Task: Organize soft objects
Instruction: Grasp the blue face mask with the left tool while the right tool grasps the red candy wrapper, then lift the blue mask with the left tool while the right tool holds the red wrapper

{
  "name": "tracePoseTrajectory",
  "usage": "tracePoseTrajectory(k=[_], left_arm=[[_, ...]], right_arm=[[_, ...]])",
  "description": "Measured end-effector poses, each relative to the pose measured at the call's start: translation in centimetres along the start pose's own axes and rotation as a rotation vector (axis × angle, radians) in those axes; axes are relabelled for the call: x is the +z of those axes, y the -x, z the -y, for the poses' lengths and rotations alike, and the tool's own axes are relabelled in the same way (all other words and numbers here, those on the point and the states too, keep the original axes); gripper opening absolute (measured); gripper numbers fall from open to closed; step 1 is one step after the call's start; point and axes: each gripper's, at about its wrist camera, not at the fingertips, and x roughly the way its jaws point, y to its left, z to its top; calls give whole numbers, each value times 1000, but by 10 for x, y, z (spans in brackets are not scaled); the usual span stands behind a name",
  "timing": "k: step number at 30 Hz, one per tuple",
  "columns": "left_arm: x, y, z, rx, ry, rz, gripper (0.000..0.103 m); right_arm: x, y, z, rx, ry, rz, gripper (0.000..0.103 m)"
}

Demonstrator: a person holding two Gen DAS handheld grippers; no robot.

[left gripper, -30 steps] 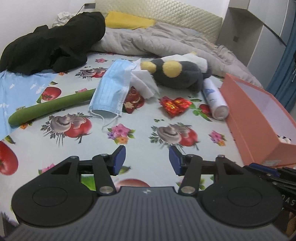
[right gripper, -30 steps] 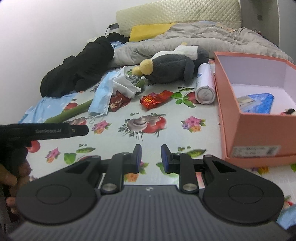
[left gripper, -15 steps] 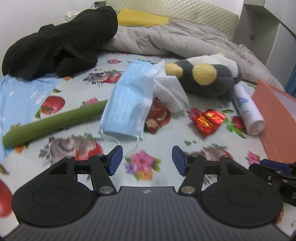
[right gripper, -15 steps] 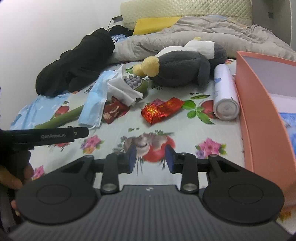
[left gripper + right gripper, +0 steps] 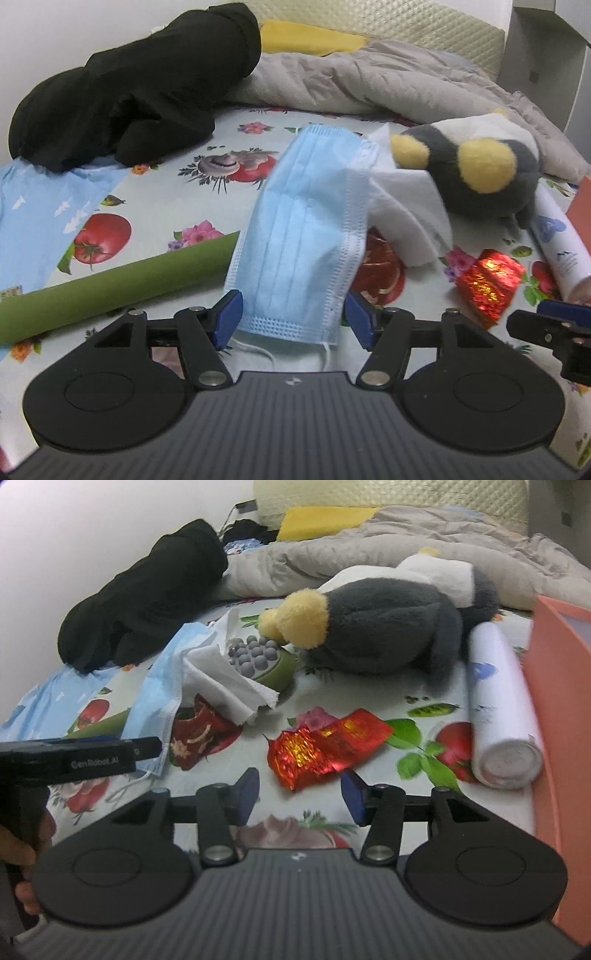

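Mask [image 5: 299, 236] end between spread left tongs [image 5: 293, 317]

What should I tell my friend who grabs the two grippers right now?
Left gripper: open, nothing gripped; the near edge of the blue mask lies between its fingers.
Right gripper: jaws opening, nothing gripped, just short of the red wrapper.
On the bed: plush toy, tissue, black clothes, white bottle beside the orange box.
Done: nothing picked up now.
Left: probably grip the mask and the wrapper, then sort the rest.
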Motion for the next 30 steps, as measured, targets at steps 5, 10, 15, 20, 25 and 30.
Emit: tracePoseTrajectory(k=[5, 10, 15, 20, 25, 30], left_arm=[[-2, -13, -3, 6, 5, 3, 67], [-3, -19, -9, -15, 24, -6, 67], [-4, -19, -13, -16, 44, 7, 46], [-3, -17, -23, -27, 84, 5, 17], [-6, -1, -28, -35, 103, 6, 10], [-13, 24, -27, -43, 106, 10, 9]], right_arm=[[4, -23, -7, -26, 68, 2, 52], [2, -42, -13, -58, 123, -21, 51], [2, -45, -15, -76, 154, -27, 48], [2, -45, -19, -92, 180, -22, 39], [0, -37, -24, -86, 189, -20, 38], [-8, -18, -34, -86, 203, -21, 38]])
